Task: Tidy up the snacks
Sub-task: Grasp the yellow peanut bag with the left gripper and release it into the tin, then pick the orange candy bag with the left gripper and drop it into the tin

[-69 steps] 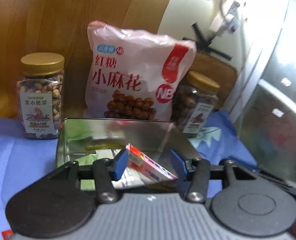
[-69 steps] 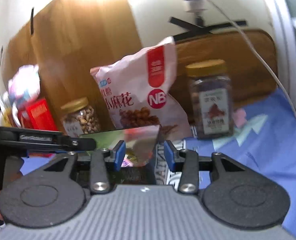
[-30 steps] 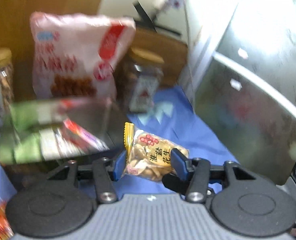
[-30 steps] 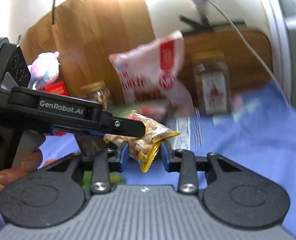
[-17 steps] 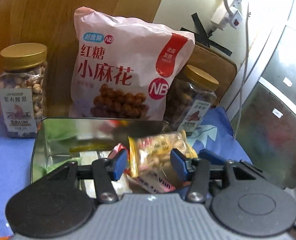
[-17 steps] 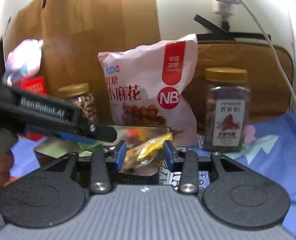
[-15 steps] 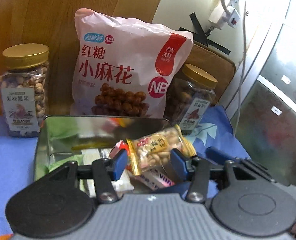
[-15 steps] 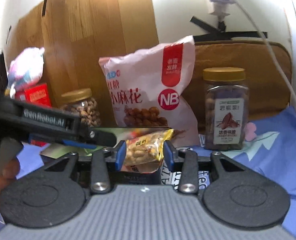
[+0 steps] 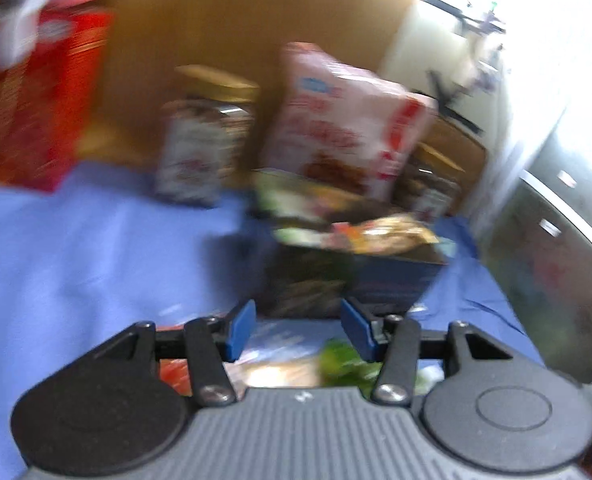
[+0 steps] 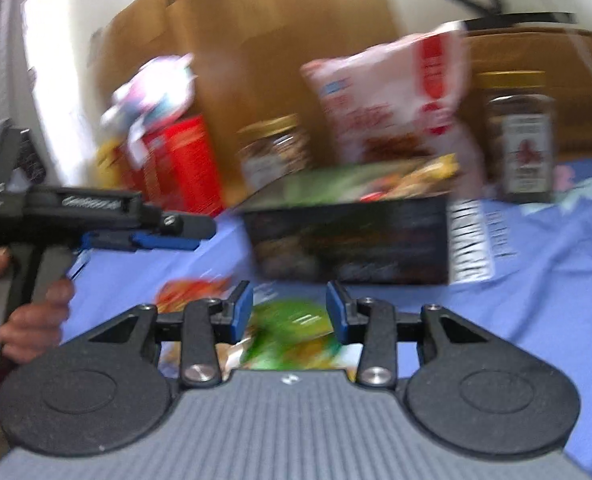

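Both views are motion-blurred. The dark metal snack tin (image 9: 348, 276) (image 10: 352, 240) stands on the blue cloth with small packets inside; a yellow peanut packet (image 9: 384, 234) (image 10: 420, 176) lies on top of them. My left gripper (image 9: 298, 334) is open and empty, in front of the tin; it also shows from the side in the right wrist view (image 10: 163, 242). My right gripper (image 10: 289, 312) is open and empty, over a green snack packet (image 10: 291, 332) on the cloth. Loose packets (image 9: 336, 364) lie under the left fingers.
Behind the tin stand a large pink snack bag (image 9: 344, 124) (image 10: 396, 92), a gold-lidded nut jar (image 9: 203, 136) (image 10: 273, 152), a second jar (image 10: 520, 136) at the right and red boxes (image 9: 31, 100) (image 10: 175, 164) at the left. A wooden board and white wall close the back.
The peanut packet, held by the right gripper half a second ago, now lies in the tin. Both grippers have pulled back and down from the tin, toward the loose packets in front.
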`<state>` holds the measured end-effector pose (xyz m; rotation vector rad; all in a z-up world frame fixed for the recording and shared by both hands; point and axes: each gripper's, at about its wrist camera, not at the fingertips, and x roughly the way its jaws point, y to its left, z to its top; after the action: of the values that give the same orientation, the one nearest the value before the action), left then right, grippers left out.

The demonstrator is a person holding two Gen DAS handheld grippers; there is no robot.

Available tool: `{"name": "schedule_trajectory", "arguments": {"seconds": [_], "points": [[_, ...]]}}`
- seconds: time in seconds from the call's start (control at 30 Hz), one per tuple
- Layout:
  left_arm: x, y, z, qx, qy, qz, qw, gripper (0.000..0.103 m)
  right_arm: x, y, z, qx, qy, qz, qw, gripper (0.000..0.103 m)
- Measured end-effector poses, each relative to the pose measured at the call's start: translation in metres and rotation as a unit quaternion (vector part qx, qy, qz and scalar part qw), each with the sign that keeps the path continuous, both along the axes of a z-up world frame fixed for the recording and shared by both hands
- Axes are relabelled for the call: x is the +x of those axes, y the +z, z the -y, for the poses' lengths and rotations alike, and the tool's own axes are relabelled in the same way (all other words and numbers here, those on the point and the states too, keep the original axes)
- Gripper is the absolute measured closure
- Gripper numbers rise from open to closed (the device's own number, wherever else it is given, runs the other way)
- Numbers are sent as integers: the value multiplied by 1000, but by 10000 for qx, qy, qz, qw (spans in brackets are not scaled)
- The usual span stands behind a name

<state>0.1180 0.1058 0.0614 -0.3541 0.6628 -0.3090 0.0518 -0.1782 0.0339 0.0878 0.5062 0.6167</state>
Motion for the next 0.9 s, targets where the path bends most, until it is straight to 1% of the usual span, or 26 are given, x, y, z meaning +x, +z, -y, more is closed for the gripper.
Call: {"name": "schedule_trajectory", "arguments": {"seconds": [0.07, 0.17, 0.2, 0.27, 0.37, 0.43, 0.57, 0.6, 0.63, 0.7, 0.73, 0.77, 0.8, 0.83, 0.87, 0.9], "points": [[-7, -7, -23, -114, 275, -116, 9995, 55, -7, -2, -21, -113, 343, -47, 9993, 60], [-9, -15, -45, -224, 485, -247, 9983, 55, -6, -10, -54, -322, 755, -261, 9963, 58], [-8, -17, -48, -200, 515, -261, 9981, 53, -3, -13, -63, -399, 809, -329, 9954, 58], [-5, -22, -52, -153, 562, -334, 9977, 53, 5, -18, -79, -534, 891, -423, 9937, 52], [-2, -32, -59, -312, 548, -487, 9968, 53, 27, -20, -99, -669, 903, -559, 9921, 52], [-6, -36, -66, -455, 554, -499, 9962, 53, 49, -20, -104, -576, 867, -776, 9915, 52], [-9, -46, -71, -849, 459, -638, 9933, 53, 92, -25, -102, -179, 574, -1377, 9886, 52], [-9, -50, -69, -906, 432, -694, 9925, 53, 100, -28, -102, -124, 553, -1509, 9869, 52], [-9, -55, -68, -938, 422, -754, 9918, 56, 108, -33, -104, -66, 583, -1697, 9837, 54], [-11, -59, -65, -994, 395, -678, 9919, 57, 109, -37, -108, 72, 696, -1828, 9807, 55], [-12, -60, -64, -1002, 398, -678, 9919, 65, 106, -38, -110, 173, 806, -1929, 9778, 60], [-12, -60, -65, -1058, 378, -712, 9911, 76, 103, -40, -112, 234, 902, -2021, 9749, 72], [-12, -63, -66, -1179, 353, -778, 9893, 78, 99, -42, -114, 236, 1015, -2100, 9721, 79], [-14, -63, -69, -1283, 380, -798, 9878, 80, 93, -43, -116, 293, 1124, -2173, 9692, 84], [-15, -63, -71, -1356, 410, -819, 9865, 86, 88, -42, -116, 304, 1107, -2133, 9702, 85], [-17, -62, -73, -1416, 418, -802, 9858, 86, 83, -40, -115, 300, 1105, -2087, 9713, 85]]}}
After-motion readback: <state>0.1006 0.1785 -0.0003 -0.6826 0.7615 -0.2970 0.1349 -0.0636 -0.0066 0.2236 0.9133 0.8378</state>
